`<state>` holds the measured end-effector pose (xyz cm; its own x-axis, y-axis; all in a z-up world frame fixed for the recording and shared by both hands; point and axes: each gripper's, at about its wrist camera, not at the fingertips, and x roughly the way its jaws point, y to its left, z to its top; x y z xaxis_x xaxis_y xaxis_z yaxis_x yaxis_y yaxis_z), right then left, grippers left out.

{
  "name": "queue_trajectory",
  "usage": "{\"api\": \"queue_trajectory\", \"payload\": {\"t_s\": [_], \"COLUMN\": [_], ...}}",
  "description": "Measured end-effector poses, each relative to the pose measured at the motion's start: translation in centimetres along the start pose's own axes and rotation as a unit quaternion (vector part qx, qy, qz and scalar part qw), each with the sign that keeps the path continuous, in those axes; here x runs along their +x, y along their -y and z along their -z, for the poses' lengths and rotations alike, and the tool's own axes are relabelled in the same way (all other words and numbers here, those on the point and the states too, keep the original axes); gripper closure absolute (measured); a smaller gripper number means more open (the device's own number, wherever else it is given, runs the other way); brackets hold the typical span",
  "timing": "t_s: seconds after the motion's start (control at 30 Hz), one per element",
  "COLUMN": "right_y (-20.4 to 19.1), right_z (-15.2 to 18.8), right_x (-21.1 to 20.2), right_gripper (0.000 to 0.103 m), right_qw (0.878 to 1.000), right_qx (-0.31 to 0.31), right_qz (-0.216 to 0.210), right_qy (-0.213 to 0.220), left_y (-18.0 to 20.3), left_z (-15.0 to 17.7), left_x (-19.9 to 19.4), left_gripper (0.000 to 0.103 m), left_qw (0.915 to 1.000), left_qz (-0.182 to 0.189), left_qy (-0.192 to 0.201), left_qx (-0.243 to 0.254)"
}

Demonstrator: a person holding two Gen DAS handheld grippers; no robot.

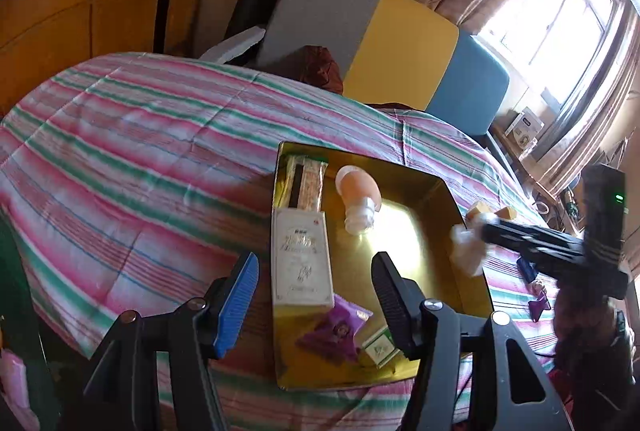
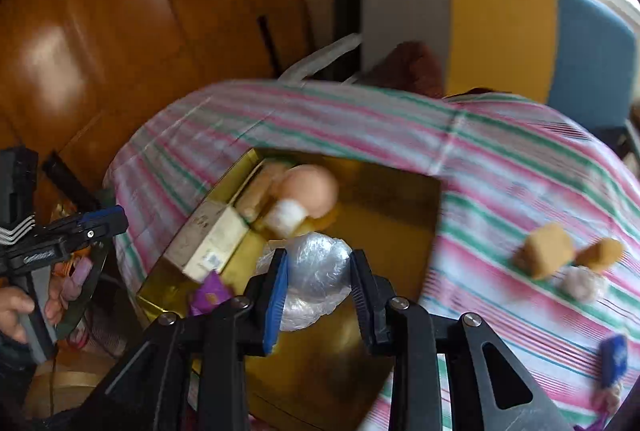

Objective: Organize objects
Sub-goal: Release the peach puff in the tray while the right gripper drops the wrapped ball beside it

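Observation:
A gold tray (image 1: 440, 199) (image 2: 392, 215) lies on the striped bed cover. It holds a white box (image 1: 302, 255) (image 2: 216, 239), a long packet (image 1: 306, 183), a peach bottle (image 1: 356, 187) (image 2: 308, 191) on its side, a purple packet (image 1: 336, 331) (image 2: 210, 291) and a small green-and-white box (image 1: 380, 347). My left gripper (image 1: 316, 303) (image 2: 116, 219) hovers open over the tray's near left side, nothing between its pads. My right gripper (image 2: 320, 291) (image 1: 486, 229) is shut on a crumpled clear plastic bag (image 2: 316, 271) (image 1: 466, 247), held above the tray's right part.
On the cover right of the tray lie two tan blocks (image 2: 544, 247) (image 2: 600, 251), a whitish ball (image 2: 580, 283) and a blue item (image 2: 614, 355). A grey, yellow and blue headboard (image 1: 400, 39) stands behind the bed. A wooden wardrobe (image 2: 120, 31) rises on the left.

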<state>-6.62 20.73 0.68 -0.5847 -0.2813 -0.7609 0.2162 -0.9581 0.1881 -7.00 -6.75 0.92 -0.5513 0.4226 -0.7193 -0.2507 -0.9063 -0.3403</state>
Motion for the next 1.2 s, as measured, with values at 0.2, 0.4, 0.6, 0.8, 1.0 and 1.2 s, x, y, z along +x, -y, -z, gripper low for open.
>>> {"api": "queue_trajectory", "payload": {"t_s": [0.2, 0.4, 0.6, 0.8, 1.0, 1.2], "right_y": [-4.2, -5.1, -4.7, -4.6, -3.7, -0.9], "right_z": [-0.5, -0.5, -0.9, -0.7, 0.7, 2.8], "right_x": [8.8, 12.0, 11.4, 8.0, 3.1, -0.9], "right_gripper": [0.072, 0.066, 0.033, 0.025, 0.018, 0.015], "right_qw": [0.996, 0.995, 0.994, 0.997, 0.998, 0.996], "right_qx": [0.000, 0.038, 0.076, 0.072, 0.051, 0.058], "right_qz": [0.004, 0.003, -0.032, -0.022, 0.010, 0.043], "right_qy": [-0.085, -0.088, -0.068, -0.025, 0.019, 0.043], "left_y": [-2.3, -3.5, -2.5, -1.1, 1.6, 5.0], "left_z": [1.6, 2.4, 2.7, 2.7, 2.6, 3.0], "left_x": [-0.7, -1.1, -1.3, -1.6, -1.4, -1.2], "left_gripper": [0.044, 0.044, 0.044, 0.043, 0.043, 0.043], "left_qw": [0.9996, 0.9992, 0.9996, 0.9992, 0.9981, 0.9949], "left_qz": [0.006, 0.005, -0.008, -0.021, -0.034, -0.037], "left_qy": [0.005, 0.014, 0.023, 0.032, 0.030, 0.026], "left_qx": [-0.028, -0.037, -0.015, 0.006, 0.043, 0.090]}}
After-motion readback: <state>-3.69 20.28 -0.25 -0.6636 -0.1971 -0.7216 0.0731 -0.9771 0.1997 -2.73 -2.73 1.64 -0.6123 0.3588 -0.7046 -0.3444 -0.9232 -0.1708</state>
